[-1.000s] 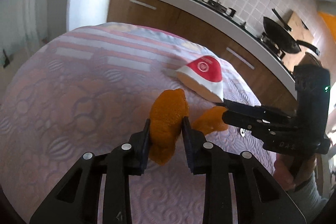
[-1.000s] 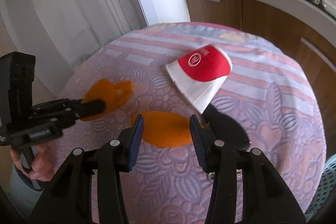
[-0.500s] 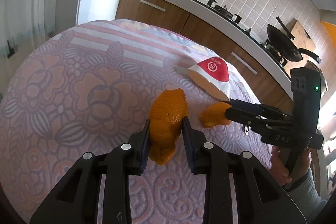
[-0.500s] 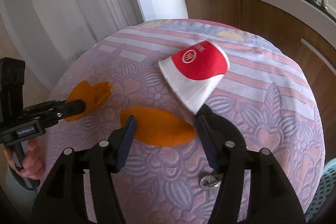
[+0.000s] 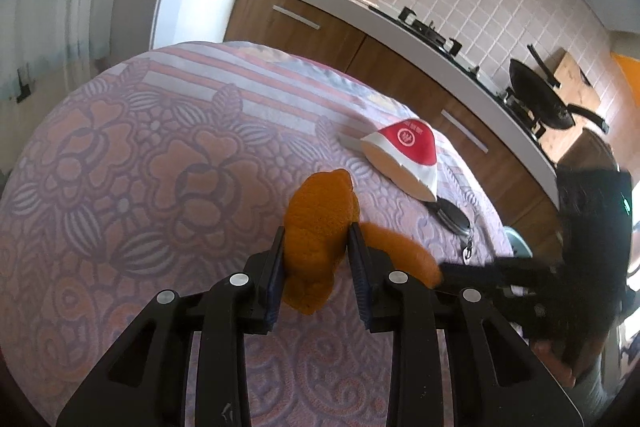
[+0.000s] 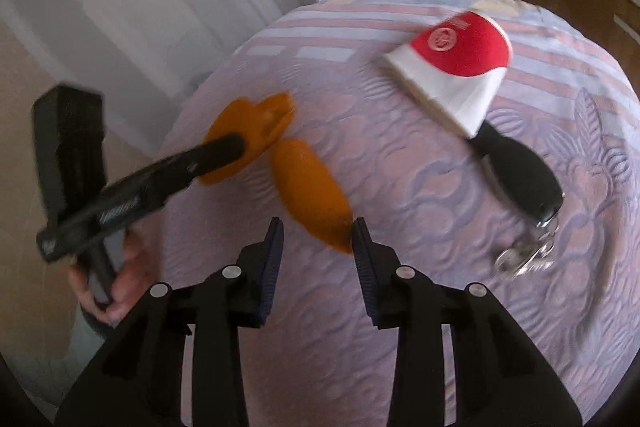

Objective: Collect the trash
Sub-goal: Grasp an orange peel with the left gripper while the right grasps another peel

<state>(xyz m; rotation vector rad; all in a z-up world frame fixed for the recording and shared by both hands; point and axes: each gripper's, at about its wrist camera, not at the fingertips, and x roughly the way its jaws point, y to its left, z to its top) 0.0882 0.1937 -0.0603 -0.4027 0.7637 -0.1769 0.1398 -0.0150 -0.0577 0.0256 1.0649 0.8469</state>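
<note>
My left gripper [image 5: 316, 243] is shut on an orange peel piece [image 5: 318, 223] and holds it just above the table; it shows in the right wrist view [image 6: 252, 131]. A second orange peel [image 6: 310, 193] lies flat on the floral tablecloth [image 6: 400, 187]. My right gripper [image 6: 318, 233] is open, with its near end between the fingertips. A crushed red and white paper cup [image 6: 456, 61] lies farther back, also in the left wrist view [image 5: 404, 151].
A black car key with a metal ring [image 6: 520, 179] lies on the cloth right of the peel. A kitchen counter [image 5: 400, 23] with a basket, bottles, a stove and a black pan [image 5: 536, 99] runs behind the round table.
The right gripper has swung left and drawn back, so the flat peel now points away from it between its tips. The left gripper has kept hold of its peel and moved closer.
</note>
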